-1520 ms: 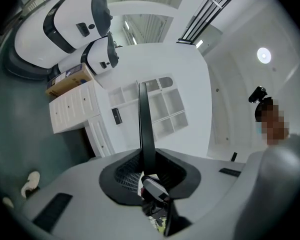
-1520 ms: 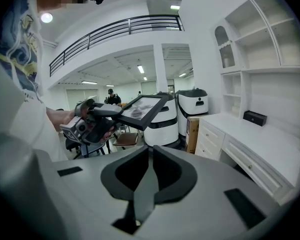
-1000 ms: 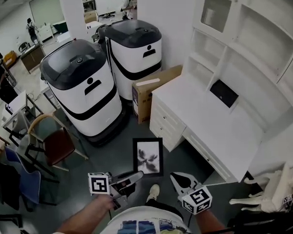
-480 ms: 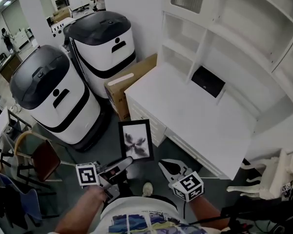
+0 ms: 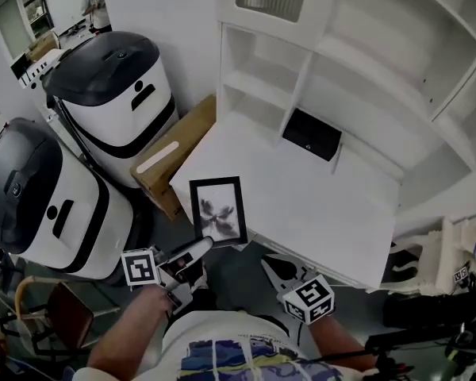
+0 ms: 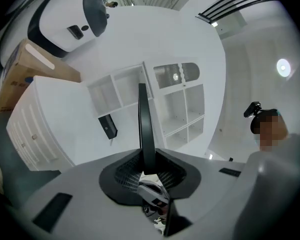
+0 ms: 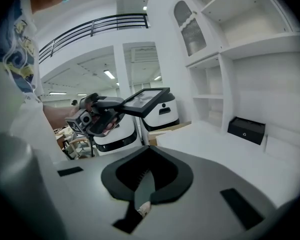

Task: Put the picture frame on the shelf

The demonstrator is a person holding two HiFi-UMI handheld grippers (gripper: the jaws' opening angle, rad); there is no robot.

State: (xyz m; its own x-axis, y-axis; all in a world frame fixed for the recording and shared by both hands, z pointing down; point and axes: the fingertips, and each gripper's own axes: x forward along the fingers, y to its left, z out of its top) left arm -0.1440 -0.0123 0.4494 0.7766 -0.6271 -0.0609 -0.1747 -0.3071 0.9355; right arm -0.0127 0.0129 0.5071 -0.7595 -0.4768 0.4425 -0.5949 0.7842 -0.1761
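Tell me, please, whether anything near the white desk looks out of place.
Only the cardboard box looks odd: it sits on the floor in the gap between the desk and a white machine. Nothing looks spilled or damaged.

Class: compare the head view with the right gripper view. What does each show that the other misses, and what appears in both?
Head view only: the right gripper seen from outside, with its marker cube, and the dark lids of the machines from above.
Right gripper view only: the balcony railing and the ceiling lights of the hall behind.
Both: the frame gripped by the left gripper, whose fingers clamp its lower edge, the black box, the desk and the shelves.
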